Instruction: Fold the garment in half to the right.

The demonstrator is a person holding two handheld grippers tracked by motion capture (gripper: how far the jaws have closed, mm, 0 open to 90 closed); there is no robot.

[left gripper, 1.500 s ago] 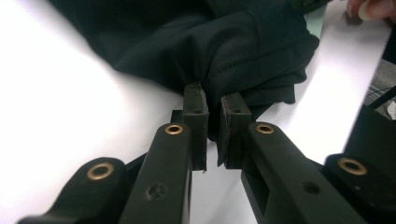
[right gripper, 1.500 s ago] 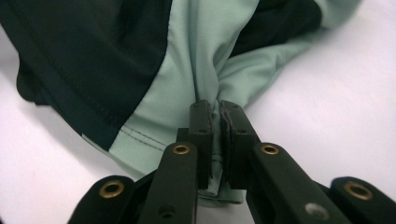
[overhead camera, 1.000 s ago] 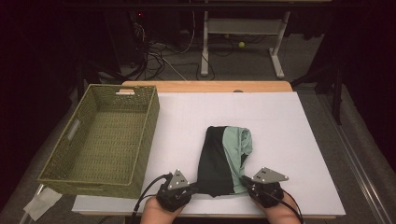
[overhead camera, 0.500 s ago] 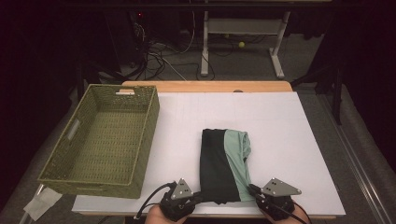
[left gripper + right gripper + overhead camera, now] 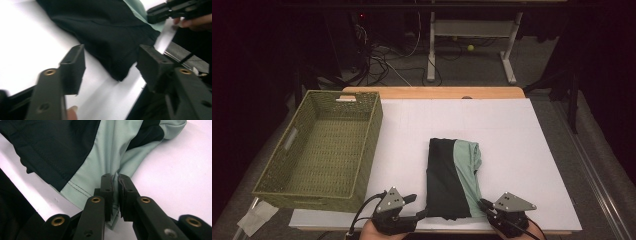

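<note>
A folded garment (image 5: pixel 452 175), black with a mint-green side, lies flat on the white table sheet (image 5: pixel 522 140) near the front edge. My left gripper (image 5: pixel 419 215) is at its near black corner. Its jaws have just been opening and now stand open (image 5: pixel 111 60); the black corner (image 5: pixel 117 67) lies between them, touching neither pad. My right gripper (image 5: pixel 484 205) is shut on the garment's green hem (image 5: pixel 105 152), and the cloth is pinched between its pads (image 5: pixel 115 180). In the left gripper view the right gripper (image 5: pixel 160 12) shows at the far green edge.
An empty green woven basket (image 5: pixel 372 140) stands on the left of the table. Bare white sheet lies to the right of and beyond the garment. The table's front edge runs just under both grippers. A white scrap (image 5: pixel 254 220) lies on the floor at the lower left.
Both grippers drew back toward the front edge and the garment went from skewed to straight and flat. The left jaws opened and let go of the black corner.
</note>
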